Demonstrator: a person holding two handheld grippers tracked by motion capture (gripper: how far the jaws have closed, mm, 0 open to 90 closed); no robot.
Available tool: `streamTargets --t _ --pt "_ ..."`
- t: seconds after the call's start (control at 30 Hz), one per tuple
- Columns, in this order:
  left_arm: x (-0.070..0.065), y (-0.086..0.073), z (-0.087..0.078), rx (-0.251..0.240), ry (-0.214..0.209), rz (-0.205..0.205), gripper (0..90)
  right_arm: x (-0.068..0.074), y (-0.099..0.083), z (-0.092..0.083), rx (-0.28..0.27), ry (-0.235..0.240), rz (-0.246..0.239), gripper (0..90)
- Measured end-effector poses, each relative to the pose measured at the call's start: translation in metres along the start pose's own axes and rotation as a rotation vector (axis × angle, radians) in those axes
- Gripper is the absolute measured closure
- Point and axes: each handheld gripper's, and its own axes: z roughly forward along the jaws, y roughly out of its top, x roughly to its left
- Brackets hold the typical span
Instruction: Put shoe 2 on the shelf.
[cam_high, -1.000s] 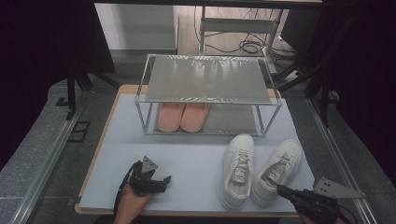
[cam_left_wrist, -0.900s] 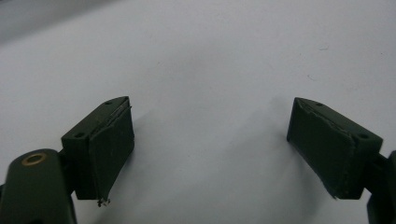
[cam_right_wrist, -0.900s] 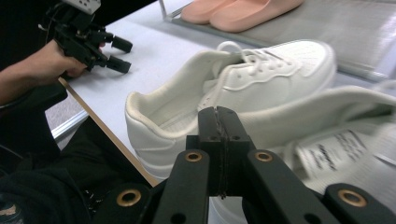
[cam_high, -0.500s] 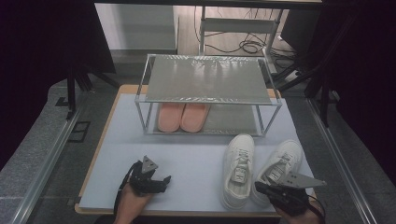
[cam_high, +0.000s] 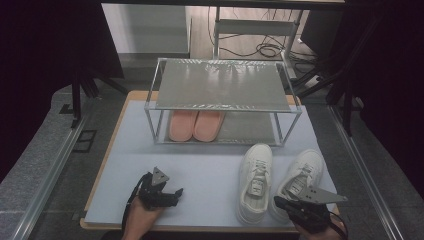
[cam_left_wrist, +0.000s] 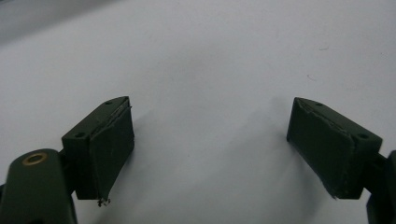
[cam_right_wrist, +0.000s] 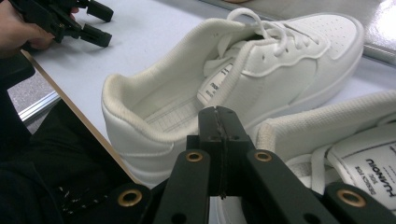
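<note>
Two white sneakers stand side by side at the table's front right, the left sneaker (cam_high: 255, 180) (cam_right_wrist: 224, 88) and the right sneaker (cam_high: 301, 172) (cam_right_wrist: 345, 144), toes pointing away. My right gripper (cam_high: 278, 202) (cam_right_wrist: 217, 122) is shut with nothing between its jaws. It sits low at the sneakers' heels, its tip between the two collars and aimed at the left sneaker's heel. My left gripper (cam_high: 176, 196) (cam_left_wrist: 210, 140) rests open on the bare mat at the front left, nothing between its pads (cam_left_wrist: 112, 144). It also appears far off in the right gripper view (cam_right_wrist: 70, 21).
A metal two-level rack (cam_high: 220, 87) stands at the back of the pale mat (cam_high: 200, 165), with a pair of pink shoes (cam_high: 196, 125) on its lower level. The table's wooden front edge (cam_high: 200, 228) runs just behind both hands. Dark floor and cables surround the table.
My right gripper has come in leftward from the table's front right corner to the heels of the white sneakers. The left gripper has stayed where it was.
</note>
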Motion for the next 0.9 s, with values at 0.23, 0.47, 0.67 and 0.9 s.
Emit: streamTargets --t 0.23,0.47,0.67,0.9 --pt "0.000 0.000 0.000 0.000 0.000 0.000 14.8 -0.005 -0.008 -0.014 0.008 -0.005 0.017 90.0" --pt "0.000 0.000 0.000 0.000 0.000 0.000 14.9 -0.015 -0.018 -0.031 0.009 -0.018 0.046 90.0" --pt "0.000 0.000 0.000 0.000 0.001 0.000 14.9 -0.022 -0.024 -0.042 0.013 -0.046 0.059 90.0" --pt "0.000 0.000 0.000 0.000 0.001 0.000 15.0 -0.033 -0.033 -0.057 0.015 -0.094 0.096 90.0"
